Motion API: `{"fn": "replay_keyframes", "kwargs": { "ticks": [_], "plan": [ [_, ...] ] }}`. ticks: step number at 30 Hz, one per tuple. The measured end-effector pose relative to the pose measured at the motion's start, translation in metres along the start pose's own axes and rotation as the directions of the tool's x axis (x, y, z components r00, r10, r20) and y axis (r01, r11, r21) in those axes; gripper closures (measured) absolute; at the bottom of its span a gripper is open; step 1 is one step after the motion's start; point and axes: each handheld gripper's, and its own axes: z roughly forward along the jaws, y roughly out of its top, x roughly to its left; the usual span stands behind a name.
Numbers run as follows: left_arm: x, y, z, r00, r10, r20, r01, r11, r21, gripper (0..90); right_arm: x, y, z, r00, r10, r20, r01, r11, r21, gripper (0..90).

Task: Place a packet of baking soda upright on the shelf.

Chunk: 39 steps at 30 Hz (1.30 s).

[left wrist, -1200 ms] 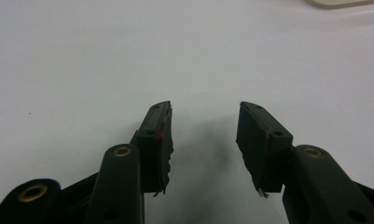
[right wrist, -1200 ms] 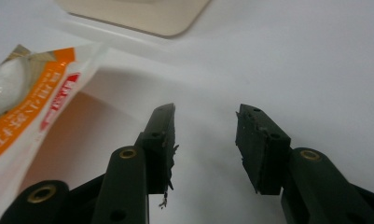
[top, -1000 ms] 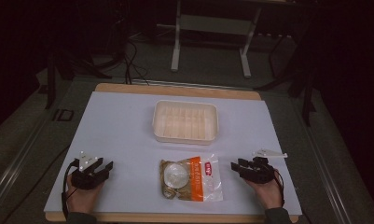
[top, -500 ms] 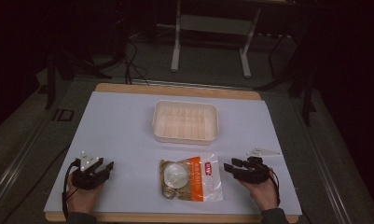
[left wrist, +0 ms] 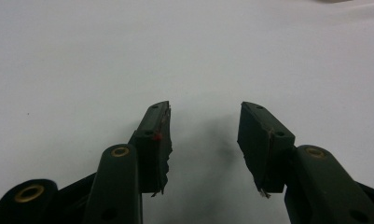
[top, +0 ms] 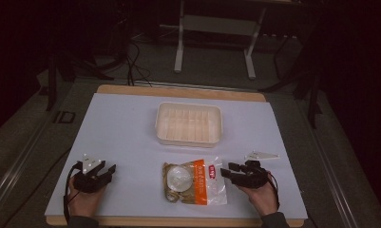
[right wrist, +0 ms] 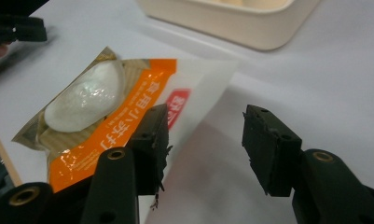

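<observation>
The right gripper (top: 232, 172) slid left to one snack bag (top: 194, 181), jaws apart, empty; left gripper (top: 105, 170) gaped empty; one tray (top: 189, 124) sat mid-frame.

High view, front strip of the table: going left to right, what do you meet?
Left tool, open on bare table → orange-and-clear food packet → right tool, open, its tips right by the packet's right edge → small clear plastic piece, slightly farther back.
</observation>
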Motion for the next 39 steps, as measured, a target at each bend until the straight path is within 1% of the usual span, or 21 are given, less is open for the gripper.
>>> {"fn": "replay_keyframes", "kwargs": {
  "ticks": [3,4,5,8,11,12,14,16,19,22,25,28,30,31,33,36,39],
  "plan": [
    [0.0,0.0,0.0,1.0,0.0,-0.001,0.0,1.0,0.0,53.8,0.003,-0.002,0.006,0.9995,0.006,-0.03,-0.006,1.0,0.014,50.5],
    [0.0,0.0,0.0,1.0,0.0,-0.001,0.0,1.0,0.0,53.8,0.003,-0.002,0.006,0.9995,0.006,-0.03,-0.006,1.0,0.014,50.5],
    [0.0,0.0,0.0,1.0,0.0,-0.001,0.0,1.0,0.0,53.8,0.004,-0.004,0.011,0.9983,0.014,-0.057,-0.012,1.0,0.023,50.6],
    [0.0,0.0,0.0,1.0,0.0,0.001,0.0,1.0,0.0,53.8,0.006,-0.006,0.019,0.9962,0.024,-0.083,-0.02,0.999,0.044,52.2],
    [0.0,0.0,0.0,1.0,-0.001,0.001,0.001,1.0,0.0,53.7,0.007,-0.008,0.025,0.9942,0.047,-0.097,-0.041,0.997,0.065,58.5],
    [0.0,0.0,0.0,1.0,-0.001,0.001,0.001,1.0,0.0,53.6,0.007,-0.008,0.025,0.9942,0.047,-0.097,-0.041,0.997,0.065,58.5],
    [0.0,0.0,0.0,1.0,0.001,0.001,-0.001,1.0,0.002,53.5,0.006,-0.01,0.029,0.9902,0.066,-0.123,-0.057,0.995,0.079,66.9],
    [0.0,0.0,0.001,1.0,0.003,-0.001,-0.003,1.0,0.004,53.5,0.007,-0.011,0.03,0.9887,0.066,-0.134,-0.055,0.995,0.083,71.2],
    [0.0,0.0,0.001,1.0,0.004,-0.003,-0.004,1.0,0.003,53.4,0.006,-0.011,0.031,0.9866,0.072,-0.146,-0.06,0.994,0.087,72.2],
    [0.0,0.0,0.0,1.0,0.004,-0.003,-0.004,1.0,0.003,53.4,0.002,-0.014,0.034,0.9811,0.101,-0.165,-0.085,0.991,0.1,69.7],
    [0.0,0.0,0.001,1.0,0.004,-0.002,-0.004,1.0,0.005,53.4,0.002,-0.015,0.036,0.9751,0.117,-0.188,-0.099,0.989,0.107,71.2],
    [0.0,0.0,0.001,1.0,0.003,-0.002,-0.003,1.0,0.005,53.4,0.002,-0.015,0.036,0.9687,0.125,-0.214,-0.103,0.989,0.11,79.3],
    [0.0,0.0,0.001,1.0,0.004,-0.002,-0.004,1.0,0.004,53.3,0.004,-0.015,0.036,0.9654,0.123,-0.23,-0.101,0.989,0.103,87.7],
    [0.0,0.0,0.0,1.0,0.003,-0.002,-0.003,1.0,0.002,53.4,0.005,-0.014,0.036,0.9644,0.122,-0.235,-0.1,0.99,0.101,89.6],
    [0.0,0.0,0.0,1.0,0.003,-0.002,-0.003,1.0,0.004,53.3,0.008,-0.013,0.035,0.9684,0.111,-0.223,-0.093,0.991,0.093,89.9],
    [0.0,0.0,0.001,1.0,0.003,-0.002,-0.003,1.0,0.004,53.2,0.01,-0.011,0.033,0.9683,0.114,-0.222,-0.098,0.992,0.081,90.0],
    [-0.001,0.0,0.001,1.0,0.006,-0.004,-0.006,1.0,0.005,53.1,0.012,-0.008,0.033,0.9714,0.107,-0.212,-0.091,0.992,0.084,90.0]
  ]
}}
